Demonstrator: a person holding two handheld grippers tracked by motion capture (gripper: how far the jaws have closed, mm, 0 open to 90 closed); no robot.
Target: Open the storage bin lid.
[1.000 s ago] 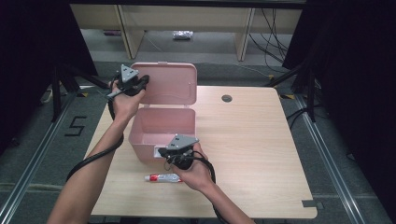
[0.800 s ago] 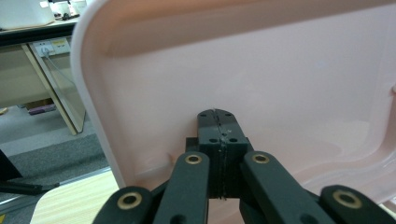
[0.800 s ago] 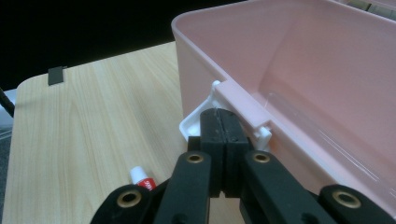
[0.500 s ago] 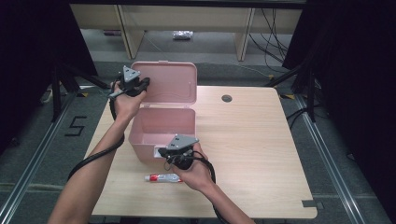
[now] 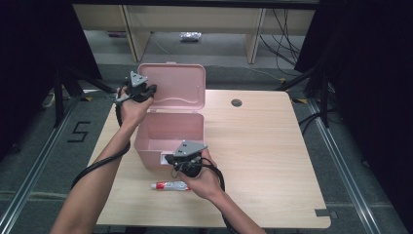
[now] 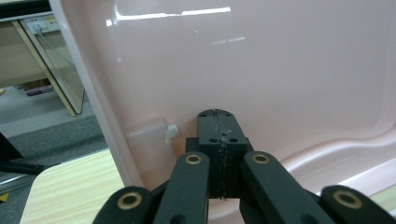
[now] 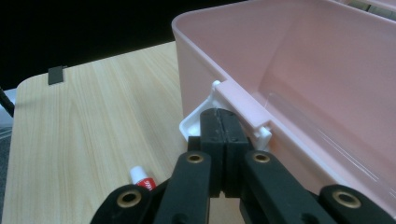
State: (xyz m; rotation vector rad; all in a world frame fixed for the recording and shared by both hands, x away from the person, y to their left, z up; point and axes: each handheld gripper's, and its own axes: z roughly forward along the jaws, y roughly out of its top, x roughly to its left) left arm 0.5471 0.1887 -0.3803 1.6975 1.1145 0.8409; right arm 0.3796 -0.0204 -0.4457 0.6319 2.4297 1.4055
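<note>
Pink box [image 5: 168, 141]; both claws closed, touching

boxes: 1 pink box [image 5: 168, 134]; tubes: 1 tube [image 5: 169, 185]; tools: 2 – left tool [image 5: 148, 90], right tool [image 5: 170, 159]

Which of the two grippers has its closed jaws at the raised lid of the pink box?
The left gripper: its shut jaws meet the inside of the lid. The right gripper sits low at the white latch.

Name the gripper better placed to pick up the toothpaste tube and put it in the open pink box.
Right. The right gripper sits at the box's front wall, just above the tube. The left gripper is up against the raised lid, farther away.
</note>
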